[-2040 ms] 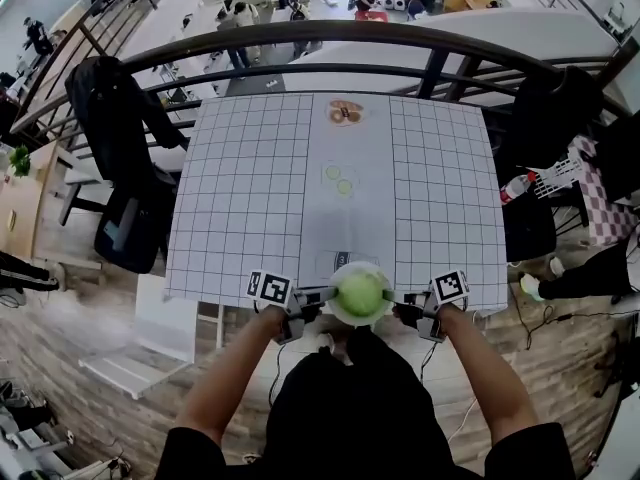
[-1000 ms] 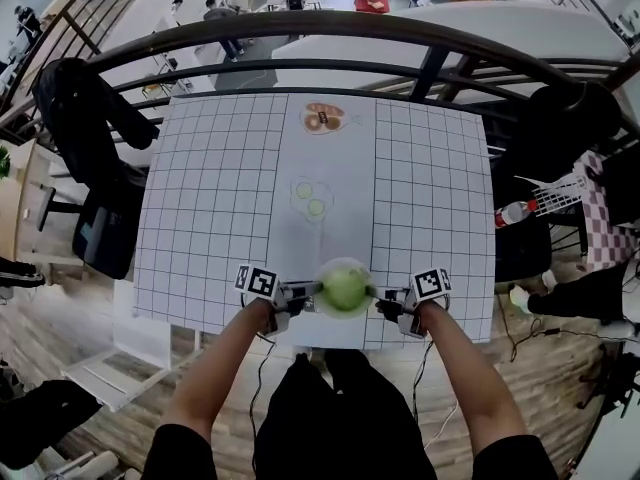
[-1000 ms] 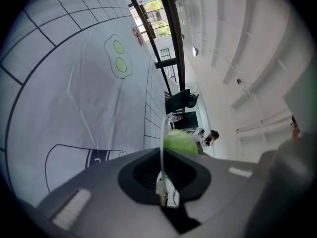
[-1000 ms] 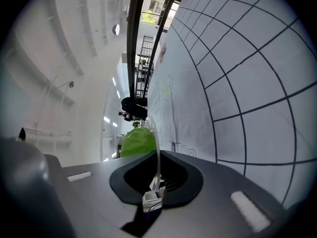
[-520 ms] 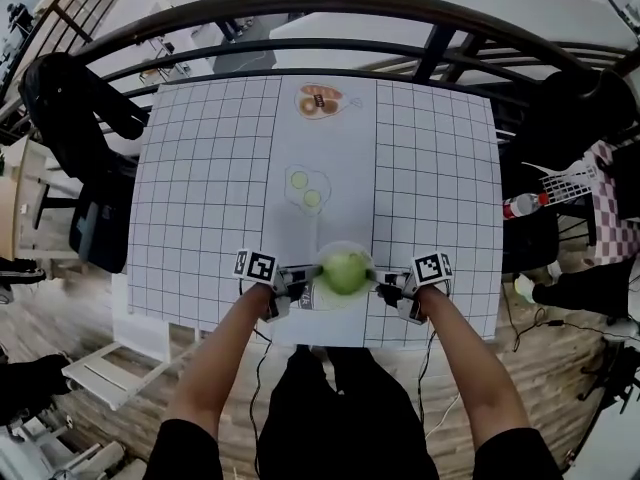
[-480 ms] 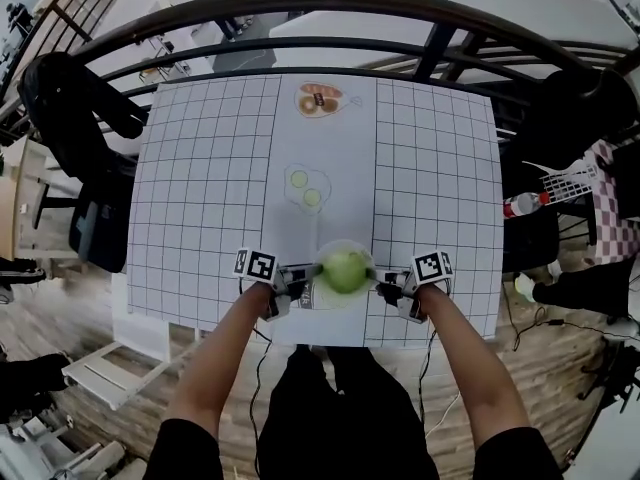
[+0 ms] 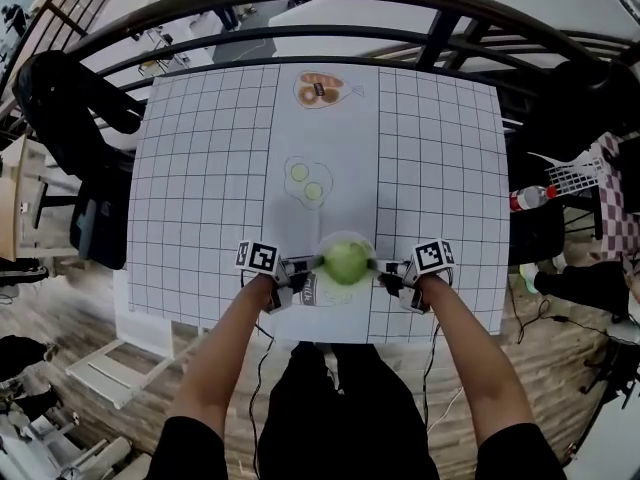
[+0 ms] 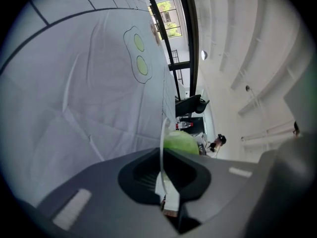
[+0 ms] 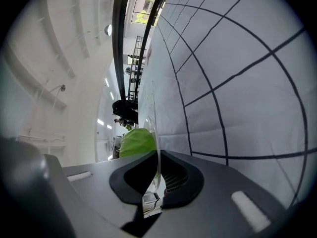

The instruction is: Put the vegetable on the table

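A round green vegetable point(image 7: 347, 261) lies on a clear plate point(image 7: 331, 291) held level just above the near middle of the gridded white table point(image 7: 200, 168). My left gripper point(image 7: 306, 265) is shut on the plate's left rim. My right gripper point(image 7: 386, 265) is shut on its right rim. In the left gripper view the thin clear plate rim point(image 8: 162, 148) runs down between the jaws of my left gripper point(image 8: 165, 185), with the vegetable point(image 8: 181, 142) behind it. The right gripper view shows the plate rim point(image 9: 155, 133) pinched in my right gripper point(image 9: 157, 182) and the vegetable point(image 9: 134, 142) beyond.
Printed on the table's middle strip are two green circles point(image 7: 307, 181) and, farther off, an orange picture point(image 7: 320, 88). A black railing point(image 7: 330, 28) curves past the far edge. Dark chairs with jackets point(image 7: 70, 118) stand left and right; a bottle point(image 7: 527, 197) lies at the right.
Both grippers have carried the plate with the vegetable forward, from the table's near edge to a little farther in over the table. Both grips are unchanged.
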{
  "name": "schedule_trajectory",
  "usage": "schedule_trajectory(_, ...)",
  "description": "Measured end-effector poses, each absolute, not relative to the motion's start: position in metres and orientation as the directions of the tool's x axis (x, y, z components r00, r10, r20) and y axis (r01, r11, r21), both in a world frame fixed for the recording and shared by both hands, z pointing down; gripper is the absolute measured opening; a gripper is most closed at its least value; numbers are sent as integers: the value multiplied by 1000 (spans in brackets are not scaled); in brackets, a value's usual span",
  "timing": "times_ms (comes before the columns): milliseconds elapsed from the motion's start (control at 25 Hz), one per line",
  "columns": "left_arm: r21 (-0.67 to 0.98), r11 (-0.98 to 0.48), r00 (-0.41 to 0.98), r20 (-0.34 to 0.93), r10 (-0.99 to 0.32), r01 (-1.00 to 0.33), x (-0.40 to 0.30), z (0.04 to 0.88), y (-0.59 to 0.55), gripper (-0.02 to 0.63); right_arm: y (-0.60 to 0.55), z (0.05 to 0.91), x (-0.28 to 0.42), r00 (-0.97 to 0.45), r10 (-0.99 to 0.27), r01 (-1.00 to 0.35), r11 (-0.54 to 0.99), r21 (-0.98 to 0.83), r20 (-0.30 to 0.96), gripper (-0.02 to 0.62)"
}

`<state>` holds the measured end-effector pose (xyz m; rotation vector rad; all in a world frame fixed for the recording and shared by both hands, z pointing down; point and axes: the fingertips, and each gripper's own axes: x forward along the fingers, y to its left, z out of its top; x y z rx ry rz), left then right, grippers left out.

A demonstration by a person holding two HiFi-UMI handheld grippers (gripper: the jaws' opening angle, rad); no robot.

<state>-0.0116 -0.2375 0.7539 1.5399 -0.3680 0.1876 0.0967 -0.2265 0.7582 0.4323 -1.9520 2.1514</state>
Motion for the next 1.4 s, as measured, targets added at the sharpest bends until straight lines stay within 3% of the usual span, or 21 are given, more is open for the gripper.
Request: schedule_trajectory(1400,886,111,877,463,-132,-451,-9,783,-234,31,-217,787,102,-884,-83,-438,-197,-877,460,23)
